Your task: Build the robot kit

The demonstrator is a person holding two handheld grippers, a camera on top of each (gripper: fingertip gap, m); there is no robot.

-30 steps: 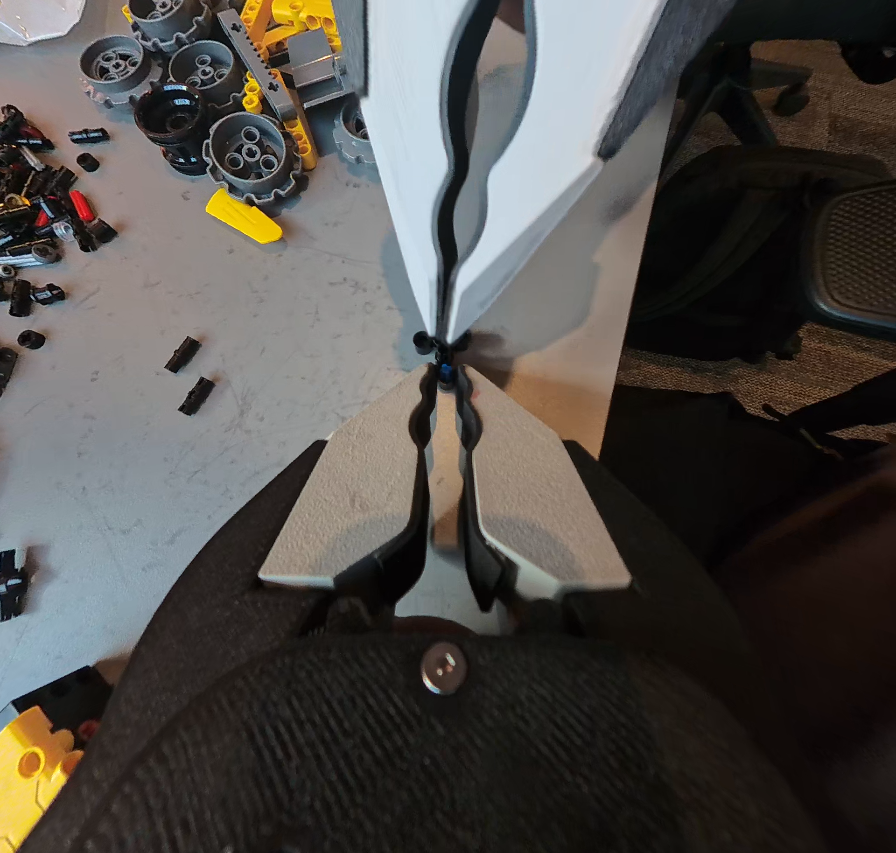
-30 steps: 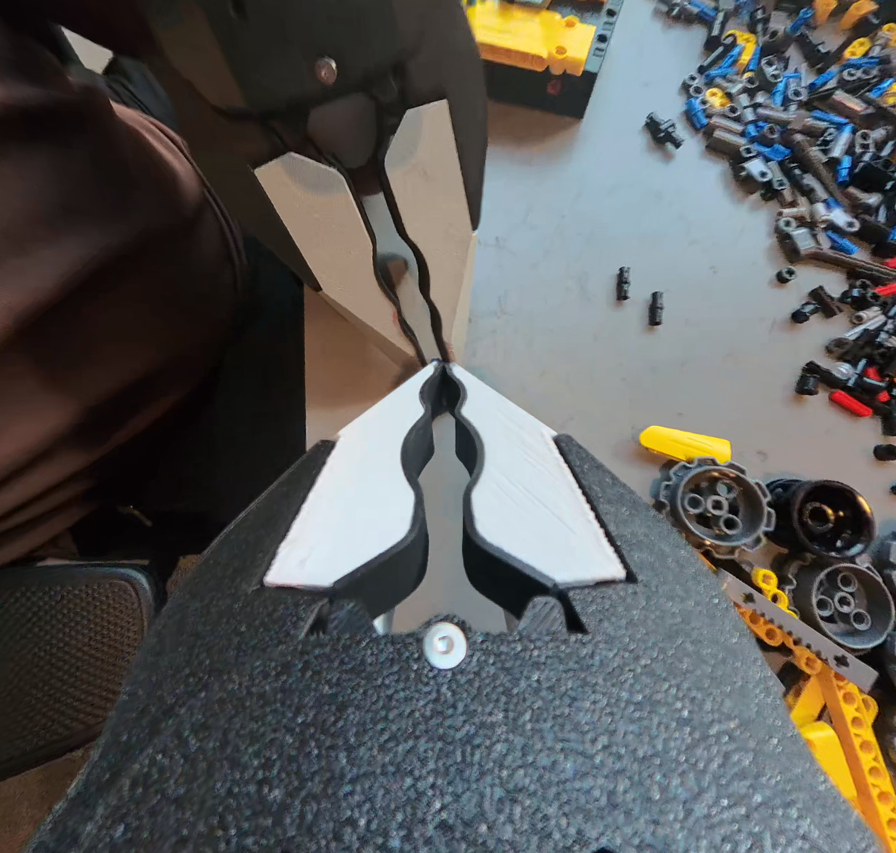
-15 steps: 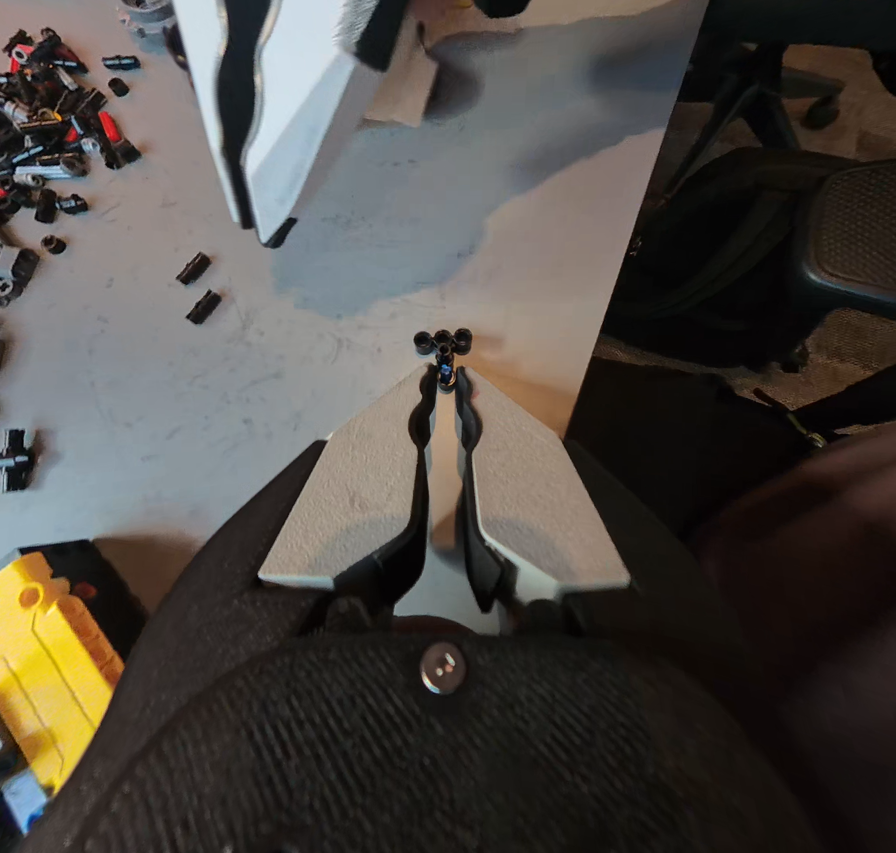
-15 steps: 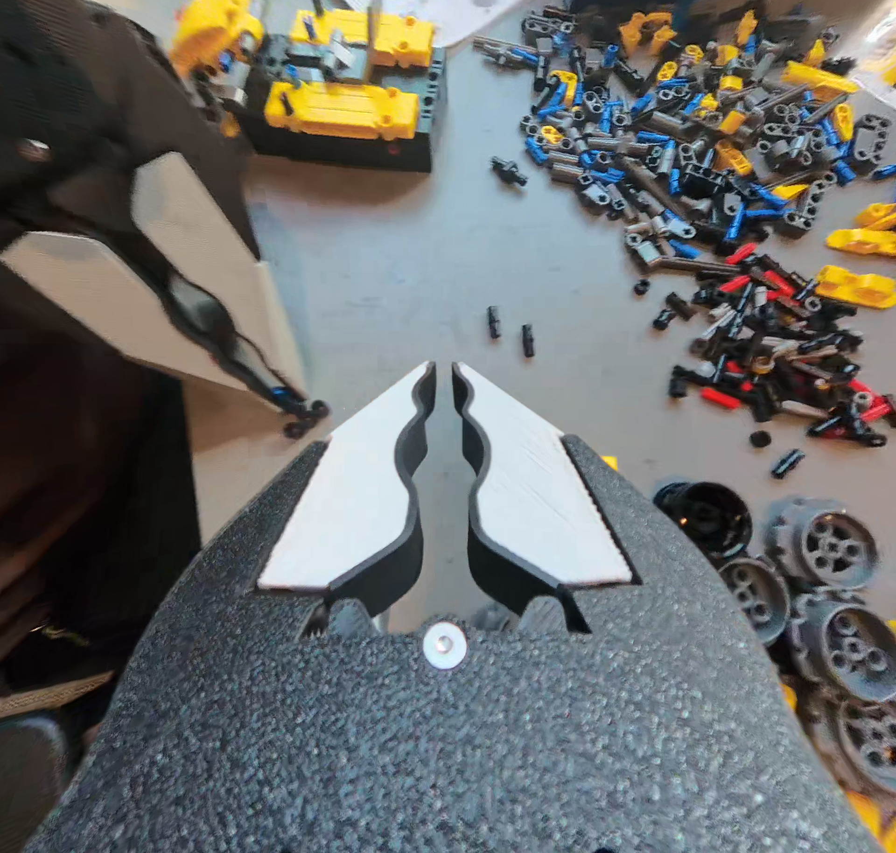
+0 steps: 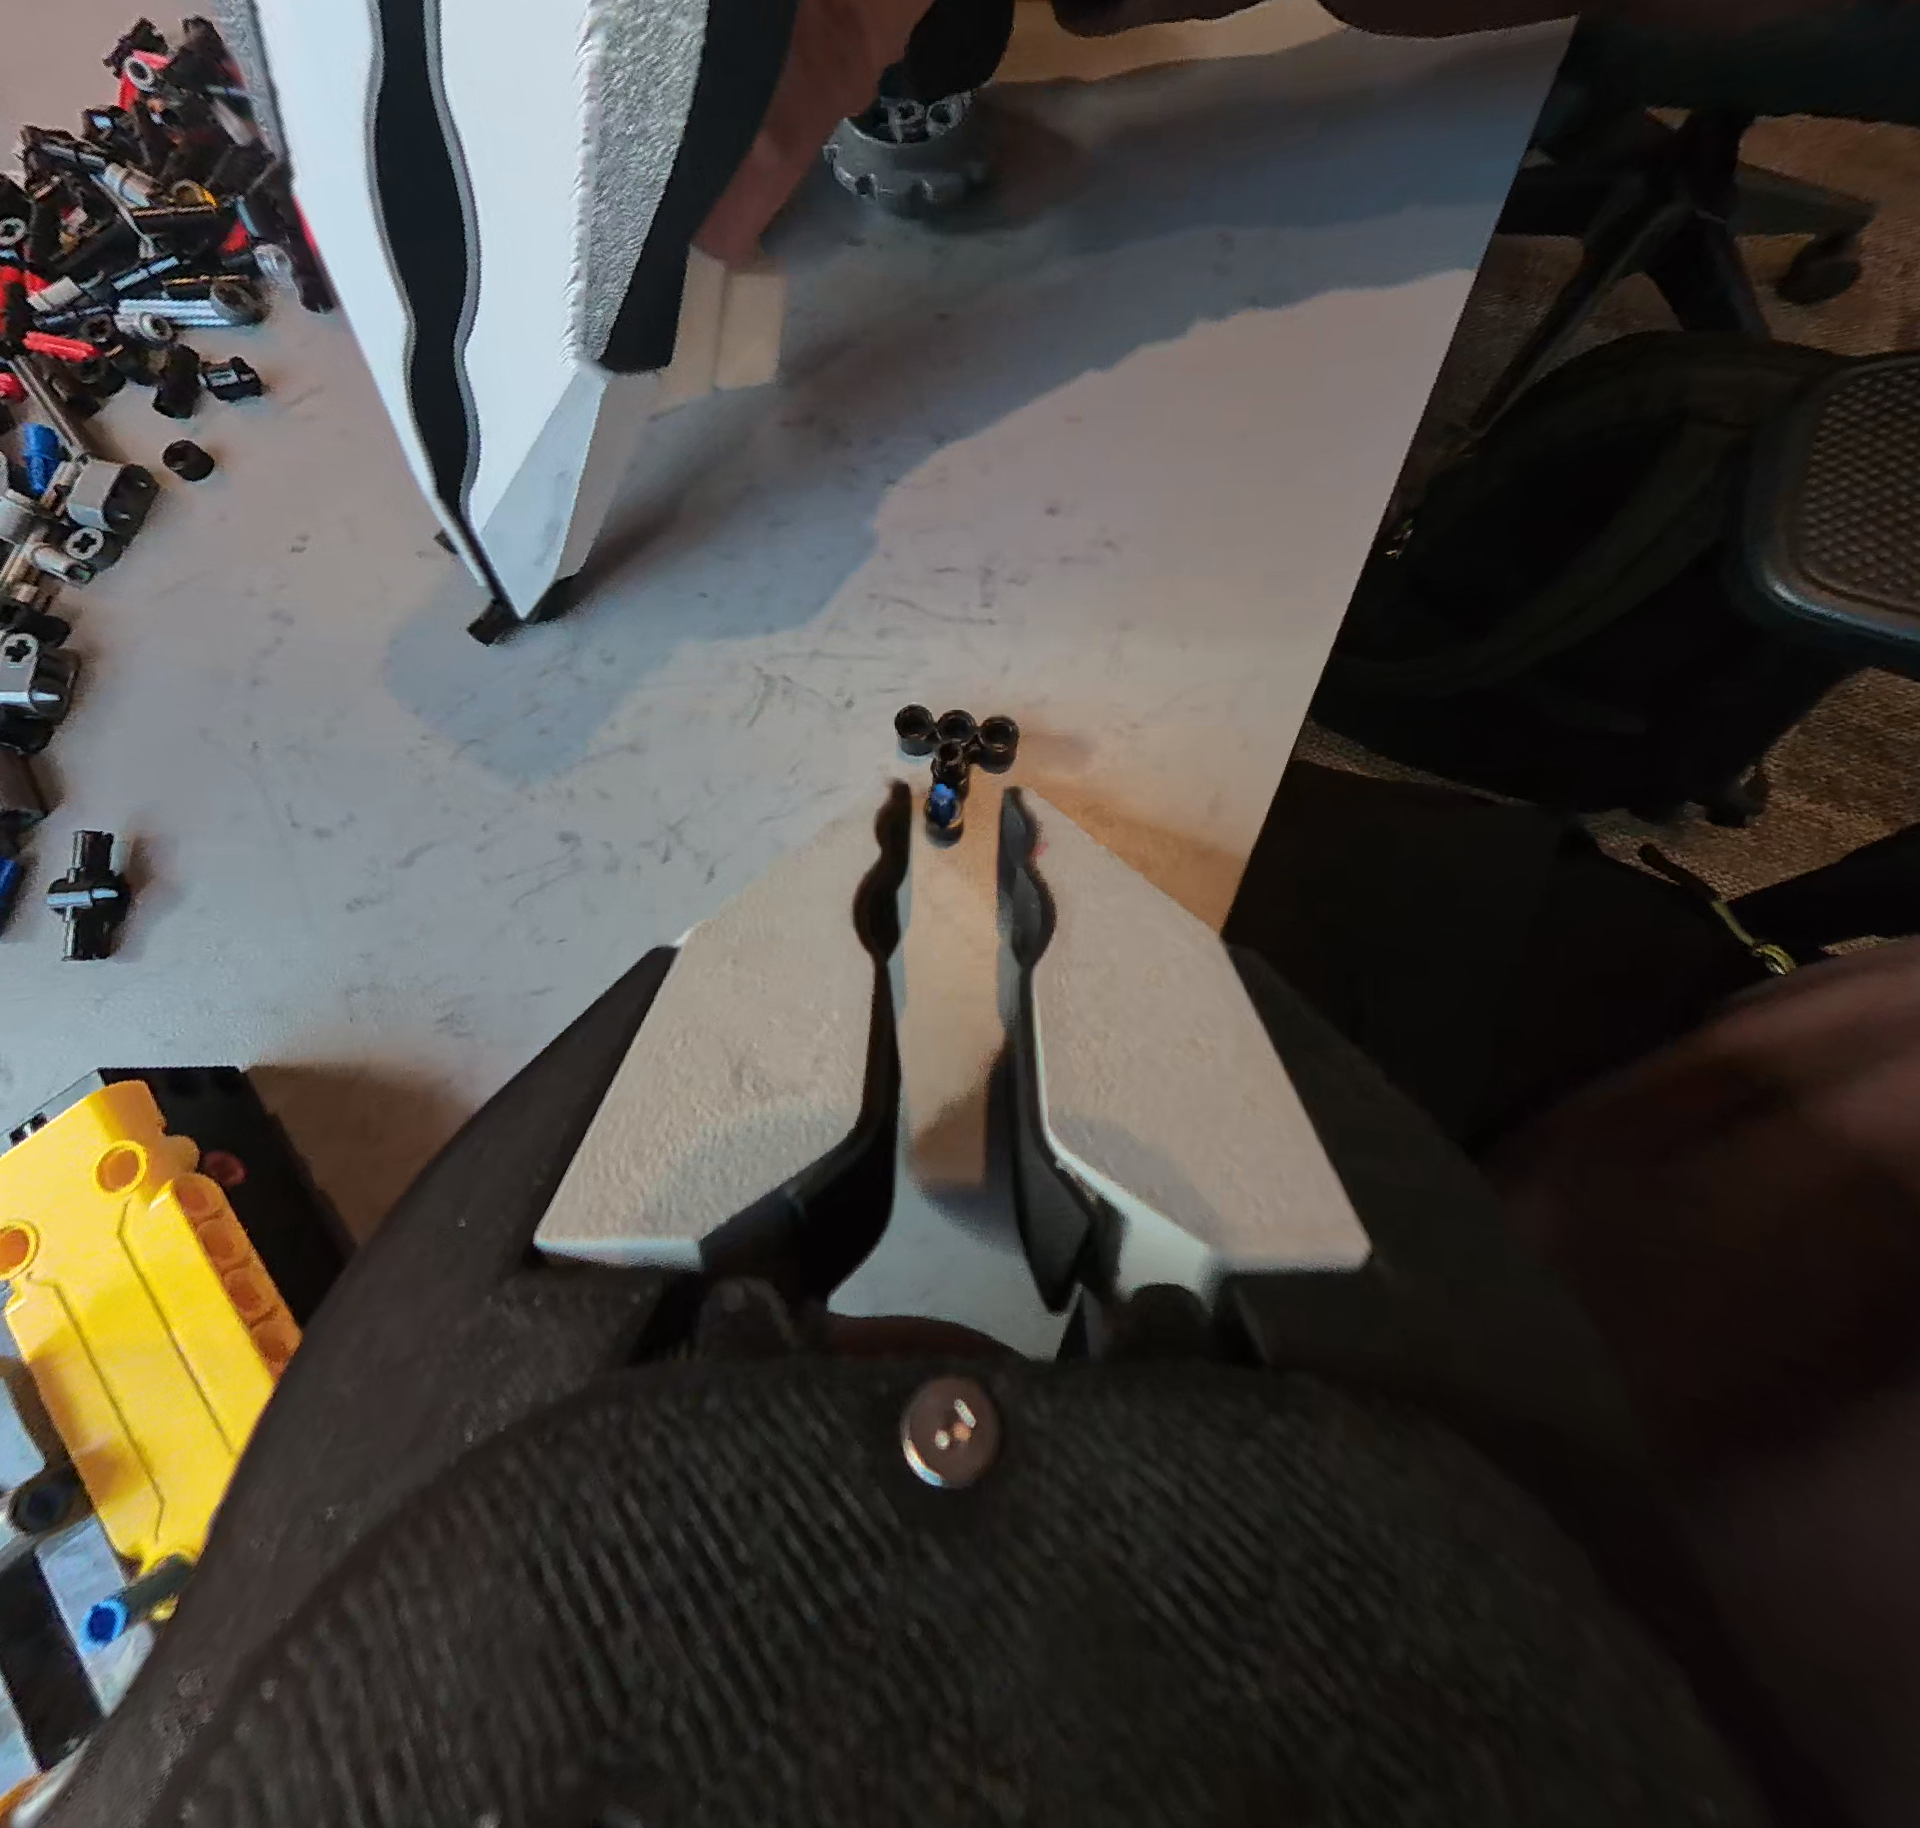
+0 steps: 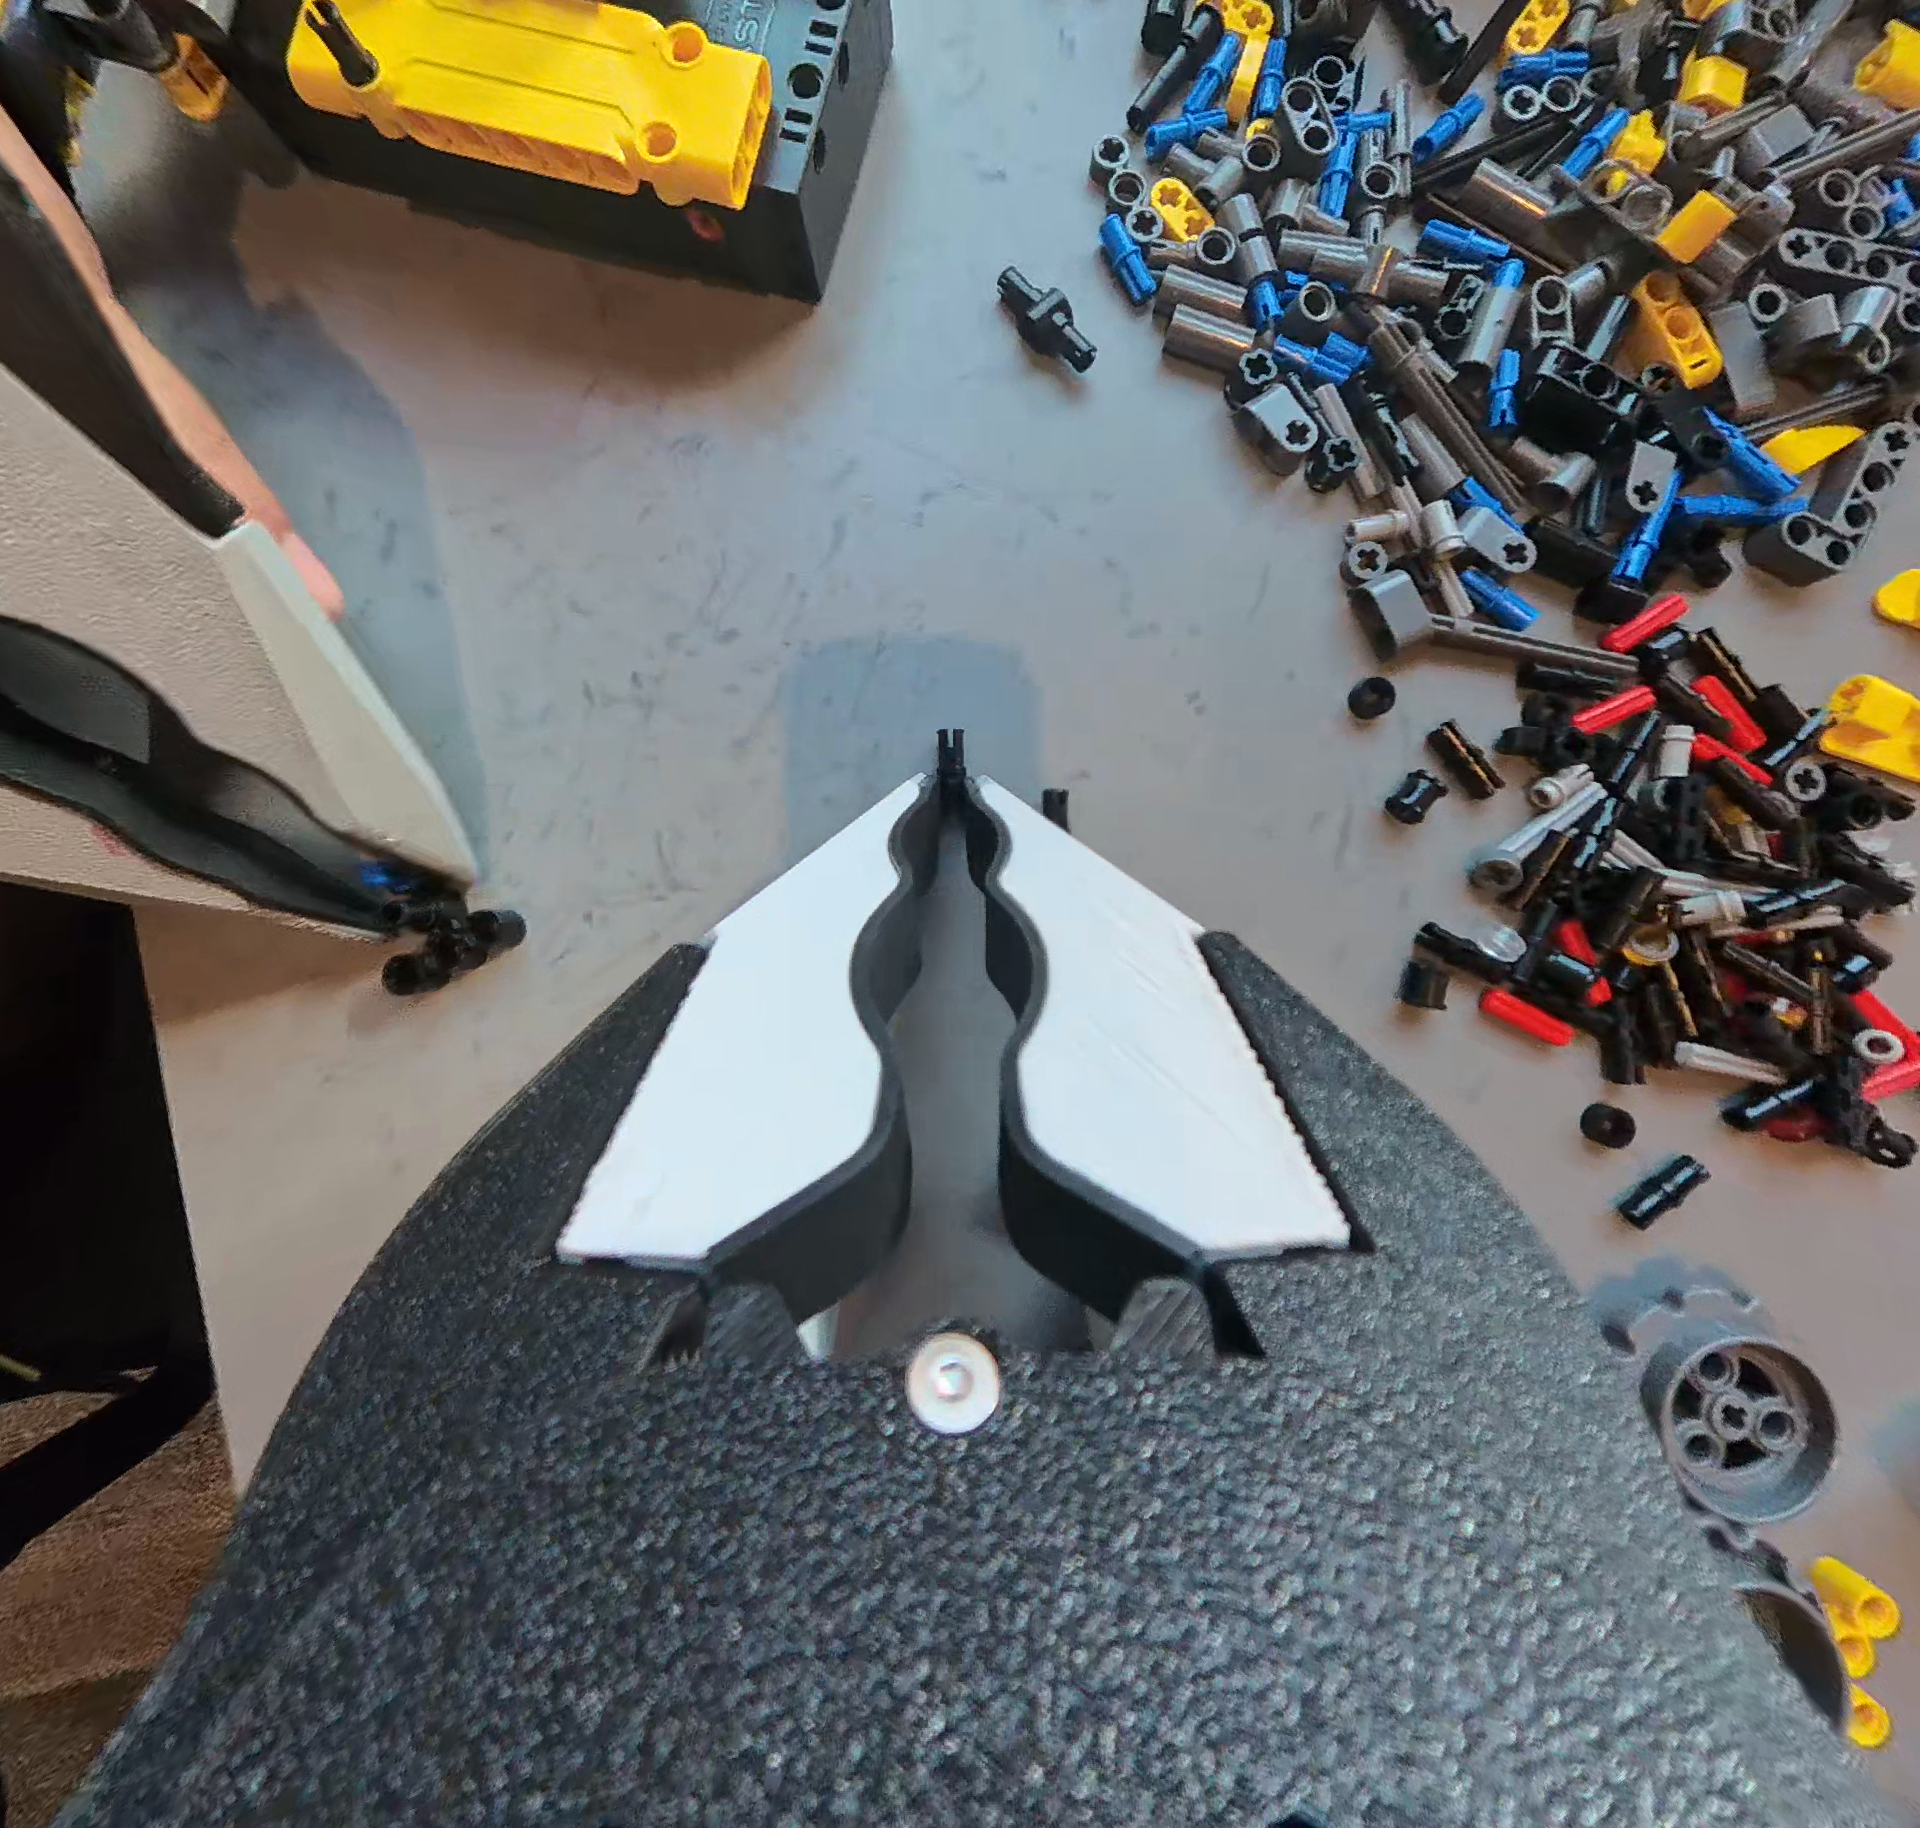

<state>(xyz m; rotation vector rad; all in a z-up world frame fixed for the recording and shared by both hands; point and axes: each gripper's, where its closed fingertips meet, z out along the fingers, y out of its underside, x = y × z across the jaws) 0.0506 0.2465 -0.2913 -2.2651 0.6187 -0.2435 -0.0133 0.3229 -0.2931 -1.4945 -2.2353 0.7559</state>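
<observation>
In the left wrist view my left gripper (image 5: 953,799) is slightly open, low over the grey table (image 5: 623,843) near its right edge. A small black T-shaped connector (image 5: 957,739) with a blue pin (image 5: 942,804) sits at its tips, the pin in the gap and clear of the right finger. It also shows in the right wrist view (image 6: 452,942) at the left gripper's tips (image 6: 416,905). My right gripper (image 6: 951,786) is shut on a small black pin (image 6: 951,752) at the table surface. A second black pin (image 6: 1056,798) lies just beside its right finger. The right gripper also shows in the left wrist view (image 5: 514,604).
A pile of grey, blue and yellow parts (image 6: 1558,272) and a black and red pile (image 6: 1714,926) lie to the right. A yellow and black assembly (image 6: 540,85) stands at the back left. A grey wheel (image 6: 1735,1415) lies near right. An office chair (image 5: 1818,490) stands past the table edge. The left gripper's tips are roughly 10 centimeters from the right gripper's. The grey wheel (image 6: 1735,1415) sits 15 centimeters or so from the ends of my right fingers.
My right gripper left the left gripper's tips, went to the table and shut on a black pin. My left gripper's jaws have widened around the T-shaped connector.
</observation>
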